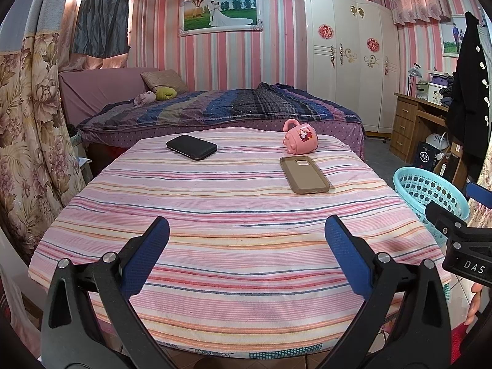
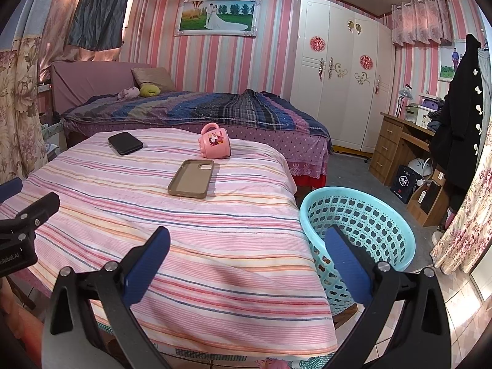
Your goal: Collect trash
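Both claws, left claw point(image 1: 246, 240) and right claw point(image 2: 247, 247), gape empty; I'd approach the phone case point(image 2: 191, 178) low, then drop it into the basket point(image 2: 399, 230).

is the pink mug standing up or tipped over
Tipped over. The pink mug lies on its side on the striped tablecloth, handle pointing up and its base facing the camera, beyond the phone case.

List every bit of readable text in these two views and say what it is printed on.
"DAS": white letters on the black body of the right gripper, seen in the left wrist view.
"nRobot.AI": on the black body of the left gripper, cut off at the frame edge in the right wrist view.
Dark box beside the desk: white characters, too small to read.
Pink mug: cartoon print, no legible words.
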A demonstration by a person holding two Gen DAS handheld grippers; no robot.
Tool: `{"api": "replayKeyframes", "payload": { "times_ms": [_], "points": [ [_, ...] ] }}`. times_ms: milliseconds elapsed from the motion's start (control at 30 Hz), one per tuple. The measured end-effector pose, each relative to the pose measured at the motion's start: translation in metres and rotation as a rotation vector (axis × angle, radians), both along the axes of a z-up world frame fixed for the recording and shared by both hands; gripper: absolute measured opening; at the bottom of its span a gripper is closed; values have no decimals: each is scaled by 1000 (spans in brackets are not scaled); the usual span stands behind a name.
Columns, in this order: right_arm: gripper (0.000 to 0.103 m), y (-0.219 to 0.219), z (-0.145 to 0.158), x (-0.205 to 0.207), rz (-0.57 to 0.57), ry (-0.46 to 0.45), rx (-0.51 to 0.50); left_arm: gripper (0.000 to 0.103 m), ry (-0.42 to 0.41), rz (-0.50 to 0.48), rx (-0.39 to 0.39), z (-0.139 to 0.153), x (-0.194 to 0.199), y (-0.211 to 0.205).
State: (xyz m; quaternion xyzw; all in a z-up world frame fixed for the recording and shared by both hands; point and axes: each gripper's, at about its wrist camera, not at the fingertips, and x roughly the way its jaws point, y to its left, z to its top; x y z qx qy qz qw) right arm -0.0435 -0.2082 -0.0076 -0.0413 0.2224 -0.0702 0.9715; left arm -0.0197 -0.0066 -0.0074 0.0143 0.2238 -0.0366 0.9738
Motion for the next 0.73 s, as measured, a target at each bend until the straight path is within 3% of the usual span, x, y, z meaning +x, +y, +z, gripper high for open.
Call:
{"api": "replayKeyframes", "payload": {
  "times_ms": [733],
  "points": [
    [98,0,0,0,0,1,0,98,17,-13,-11,-2,-1,2]
  ]
}}
